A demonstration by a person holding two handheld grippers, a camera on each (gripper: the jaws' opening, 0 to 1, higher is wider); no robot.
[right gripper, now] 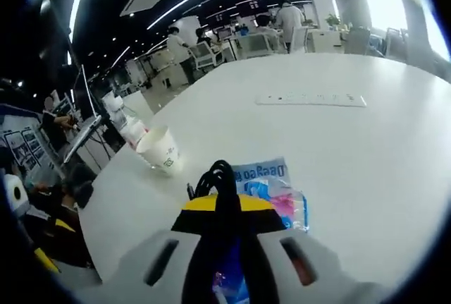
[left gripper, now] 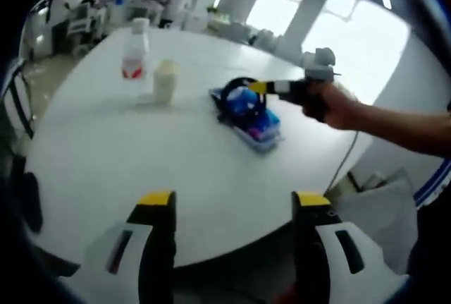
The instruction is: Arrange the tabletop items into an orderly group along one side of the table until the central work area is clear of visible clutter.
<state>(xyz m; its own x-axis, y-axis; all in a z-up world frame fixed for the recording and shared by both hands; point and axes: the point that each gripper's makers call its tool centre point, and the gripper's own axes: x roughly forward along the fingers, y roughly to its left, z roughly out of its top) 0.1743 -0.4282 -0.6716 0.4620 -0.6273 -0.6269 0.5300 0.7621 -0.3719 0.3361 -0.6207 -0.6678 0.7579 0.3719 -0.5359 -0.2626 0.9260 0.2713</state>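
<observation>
A blue plastic packet [left gripper: 255,122] lies on the white round table [left gripper: 106,156], right of centre, with a black cable [left gripper: 231,92] looped on top of it. My right gripper [left gripper: 259,87], held in a person's hand, reaches in from the right and meets that loop. In the right gripper view the right gripper [right gripper: 220,202] is shut on the black cable [right gripper: 221,173], with the blue packet [right gripper: 273,185] just beyond and beneath it. My left gripper [left gripper: 232,199] hangs open over the table's near edge with nothing between its jaws.
A clear bottle with a red label [left gripper: 134,53] and a pale cup [left gripper: 165,80] stand together left of the packet. The paper cup [right gripper: 161,150] sits near the table edge, and a white power strip [right gripper: 310,98] lies farther off. People and desks are in the background.
</observation>
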